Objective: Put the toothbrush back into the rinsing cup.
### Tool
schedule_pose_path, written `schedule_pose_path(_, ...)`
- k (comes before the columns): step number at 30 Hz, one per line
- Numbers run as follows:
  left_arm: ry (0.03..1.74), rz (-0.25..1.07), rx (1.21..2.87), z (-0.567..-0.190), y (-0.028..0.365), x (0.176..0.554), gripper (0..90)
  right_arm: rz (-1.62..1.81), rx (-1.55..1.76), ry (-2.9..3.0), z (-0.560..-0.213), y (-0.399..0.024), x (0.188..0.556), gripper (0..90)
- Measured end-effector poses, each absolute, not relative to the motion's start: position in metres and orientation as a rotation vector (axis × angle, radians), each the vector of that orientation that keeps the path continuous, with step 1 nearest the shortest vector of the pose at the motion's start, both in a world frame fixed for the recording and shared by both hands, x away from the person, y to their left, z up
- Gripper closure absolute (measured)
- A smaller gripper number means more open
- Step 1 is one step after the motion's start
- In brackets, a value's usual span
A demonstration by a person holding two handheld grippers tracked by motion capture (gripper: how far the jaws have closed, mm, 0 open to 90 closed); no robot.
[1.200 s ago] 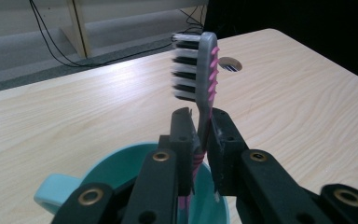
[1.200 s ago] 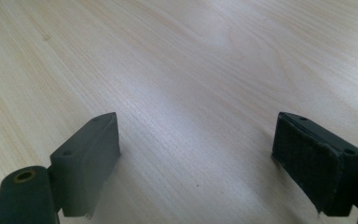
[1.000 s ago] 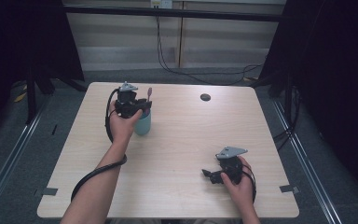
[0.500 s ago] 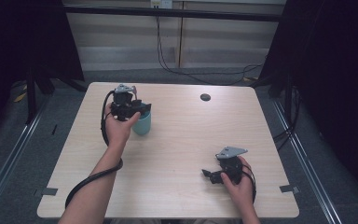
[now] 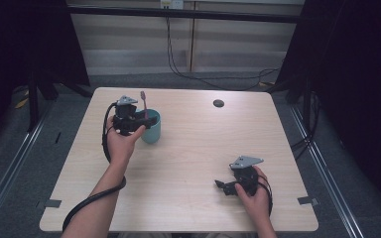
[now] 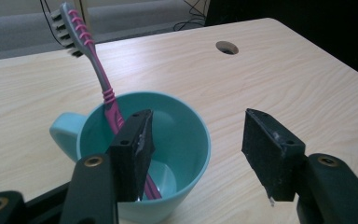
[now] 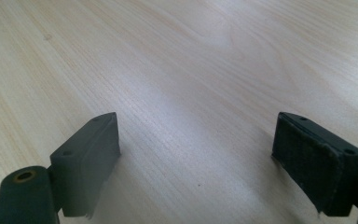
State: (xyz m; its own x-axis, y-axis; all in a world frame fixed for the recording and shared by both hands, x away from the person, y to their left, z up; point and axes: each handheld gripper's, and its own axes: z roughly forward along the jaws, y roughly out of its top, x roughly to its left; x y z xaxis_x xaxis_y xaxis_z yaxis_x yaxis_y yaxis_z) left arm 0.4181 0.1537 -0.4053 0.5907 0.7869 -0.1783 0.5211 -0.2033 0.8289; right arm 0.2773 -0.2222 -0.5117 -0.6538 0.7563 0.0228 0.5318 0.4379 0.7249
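At the left of the table (image 5: 188, 148), the left gripper (image 6: 196, 149) hangs beside a teal mug (image 6: 168, 135). Its jaws have just been opening and now stand apart, one over the mug's mouth, the other outside the rim, pressing on nothing. A pink toothbrush (image 6: 100, 74) leans inside the mug, head up, its handle passing behind the inner jaw. Well apart, near the front right corner, the right gripper (image 7: 196, 154) rests low over bare wood, jaws wide, holding nothing.
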Motion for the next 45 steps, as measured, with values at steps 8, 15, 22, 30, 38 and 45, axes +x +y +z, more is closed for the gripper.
schedule_pose_path(8, 1.067, 0.361, 1.869, -0.407, 0.161, 0.41, 37.6, 1.041, 1.107, 2.39, -0.512, -0.222, 0.277, 14.2)
schedule_pose_path(15, 1.064, 0.354, 1.868, -0.41, 0.164, 0.404, 33.7, 1.041, 1.106, 2.391, -0.512, -0.222, 0.277, 14.2)
schedule_pose_path(22, 1.073, 0.349, 1.856, -0.413, 0.166, 0.398, 29.1, 1.041, 1.105, 2.391, -0.512, -0.222, 0.277, 14.2)
schedule_pose_path(30, 1.079, 0.373, 1.86, -0.418, 0.17, 0.393, 23.3, 1.041, 1.103, 2.391, -0.512, -0.222, 0.277, 14.2)
schedule_pose_path(38, 1.091, 0.358, 1.875, -0.431, 0.177, 0.385, 19.5, 1.038, 1.1, 2.393, -0.512, -0.222, 0.277, 14.2)
schedule_pose_path(45, 1.088, 0.335, 1.868, -0.44, 0.178, 0.379, 16.4, 1.042, 1.098, 2.396, -0.512, -0.222, 0.277, 14.3)
